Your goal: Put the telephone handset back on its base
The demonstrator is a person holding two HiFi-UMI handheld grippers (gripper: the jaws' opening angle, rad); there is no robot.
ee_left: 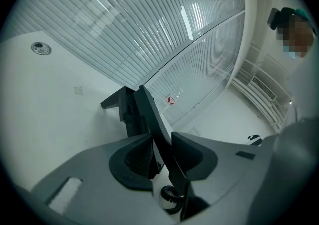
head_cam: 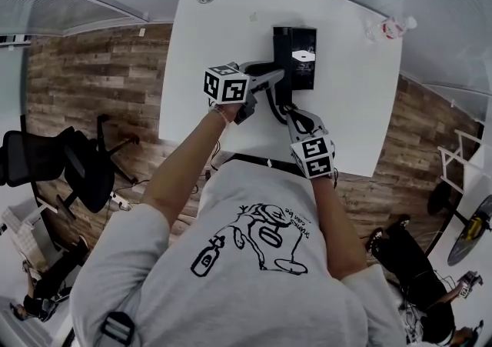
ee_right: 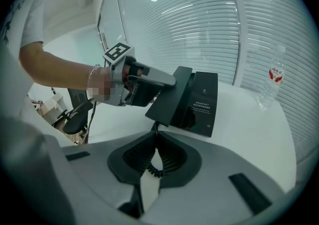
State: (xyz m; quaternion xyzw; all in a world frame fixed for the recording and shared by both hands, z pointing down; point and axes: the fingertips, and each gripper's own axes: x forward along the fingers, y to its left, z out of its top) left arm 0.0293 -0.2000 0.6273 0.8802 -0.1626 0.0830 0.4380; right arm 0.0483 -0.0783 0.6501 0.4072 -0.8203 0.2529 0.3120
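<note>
Status: task not done. Handset [ee_right: 167,98] is off its base [ee_right: 204,104], held tilted at the base's 9 o'clock side; whether they touch can't be told.

Your L gripper [ee_left: 158,139] is clamped on the handset body. Your R gripper [ee_right: 155,136] is pinched narrow on the coiled cord [ee_right: 153,169], at 6 o'clock of the handset.

Left to do, in my judgement: bring handset over the cradle, seat it, let go w/ both.

Containers:
- Cradle: nothing seated in it.
- 1 bottle [ee_right: 271,82] stands at 2 o'clock of the base, near the table [head_cam: 215,45] corner. It's capped; fill level can't be told.
</note>
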